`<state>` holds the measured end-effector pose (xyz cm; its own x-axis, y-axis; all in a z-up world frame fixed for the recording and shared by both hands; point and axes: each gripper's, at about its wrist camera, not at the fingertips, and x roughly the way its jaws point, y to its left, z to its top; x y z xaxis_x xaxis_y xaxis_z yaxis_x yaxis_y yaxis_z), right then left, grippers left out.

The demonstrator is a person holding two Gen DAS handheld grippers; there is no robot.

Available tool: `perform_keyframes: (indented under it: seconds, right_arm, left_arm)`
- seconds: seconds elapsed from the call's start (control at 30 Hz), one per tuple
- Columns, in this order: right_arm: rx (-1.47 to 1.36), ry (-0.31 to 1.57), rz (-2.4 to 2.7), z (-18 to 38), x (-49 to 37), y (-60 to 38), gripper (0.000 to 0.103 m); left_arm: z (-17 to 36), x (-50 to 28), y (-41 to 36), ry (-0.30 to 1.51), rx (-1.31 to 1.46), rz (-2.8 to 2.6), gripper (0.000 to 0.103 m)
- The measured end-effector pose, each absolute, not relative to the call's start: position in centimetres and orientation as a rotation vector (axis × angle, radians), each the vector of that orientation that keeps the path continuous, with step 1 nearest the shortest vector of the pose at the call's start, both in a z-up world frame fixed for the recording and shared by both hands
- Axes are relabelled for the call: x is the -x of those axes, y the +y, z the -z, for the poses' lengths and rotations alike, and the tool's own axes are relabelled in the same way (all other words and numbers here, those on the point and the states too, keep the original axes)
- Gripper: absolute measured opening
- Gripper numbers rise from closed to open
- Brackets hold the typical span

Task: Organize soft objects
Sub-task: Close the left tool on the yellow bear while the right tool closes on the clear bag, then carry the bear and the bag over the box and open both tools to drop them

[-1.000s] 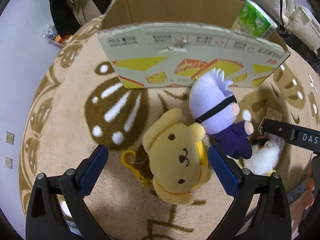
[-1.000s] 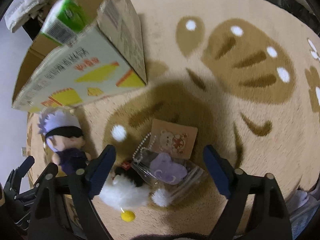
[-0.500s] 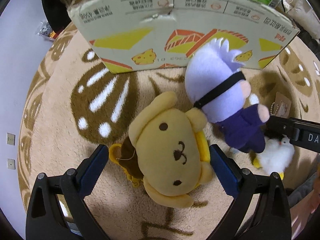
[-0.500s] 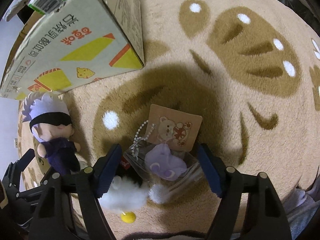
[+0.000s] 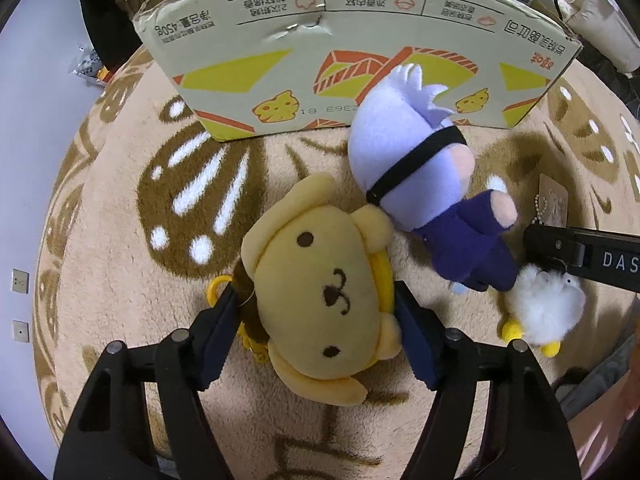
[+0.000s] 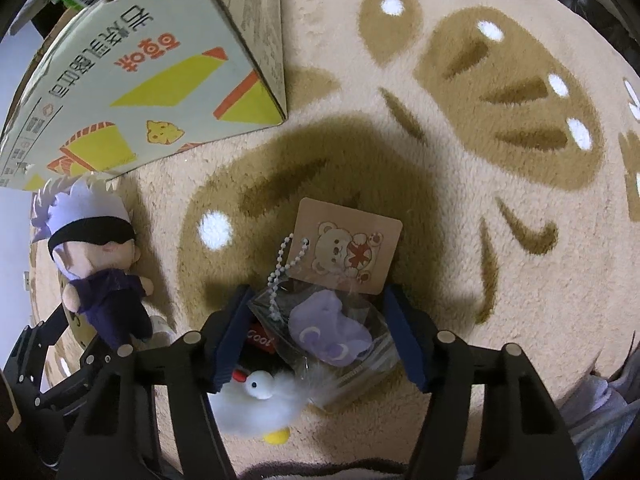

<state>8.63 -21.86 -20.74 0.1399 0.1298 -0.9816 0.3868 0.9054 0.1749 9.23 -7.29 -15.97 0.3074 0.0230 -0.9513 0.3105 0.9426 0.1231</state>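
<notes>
Nothing appears packed yet: all the toys are lying on the rug (image 5: 120, 208), outside the box (image 5: 352, 52) at the top of the left view. The left gripper (image 5: 316, 320) is pressing both pads against the yellow dog plush (image 5: 320, 280) at lower centre, squeezing it slightly. The right gripper (image 6: 320, 332) is straddling the bagged purple toy (image 6: 328, 328), pads near the bag; contact cannot be told. The doll (image 5: 420, 184) and white bird (image 5: 540, 308) are waiting.

We count one yellow dog plush (image 5: 320, 288), one purple-haired doll (image 5: 416, 168), one white fluffy bird (image 6: 260, 404), one bagged purple plush (image 6: 332, 332), one cardboard box (image 5: 360, 52), one rug (image 6: 460, 168)
</notes>
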Motion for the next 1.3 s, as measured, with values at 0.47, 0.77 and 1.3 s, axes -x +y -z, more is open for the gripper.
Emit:
perform_keyframes:
  seconds: [0.47,0.77,1.3]
  right_arm:
    - [-0.460,1.378,0.183,19.2,-8.1,-22.4,0.049]
    - [-0.519,1.239,0.137,16.3,-7.6,-23.1,0.049]
    - [-0.480,0.902,0.058,9.9,-5.8,-23.8,0.048]
  left_arm:
    - [15.2,-8.6,-6.3,1.243,-0.292,0.140,0.069]
    - [13.8,-8.8,-4.7,1.207,-0.228,0.088,0.068]
    - [8.4,-7.4,-3.4,1.016,-0.173,0.056,0.067]
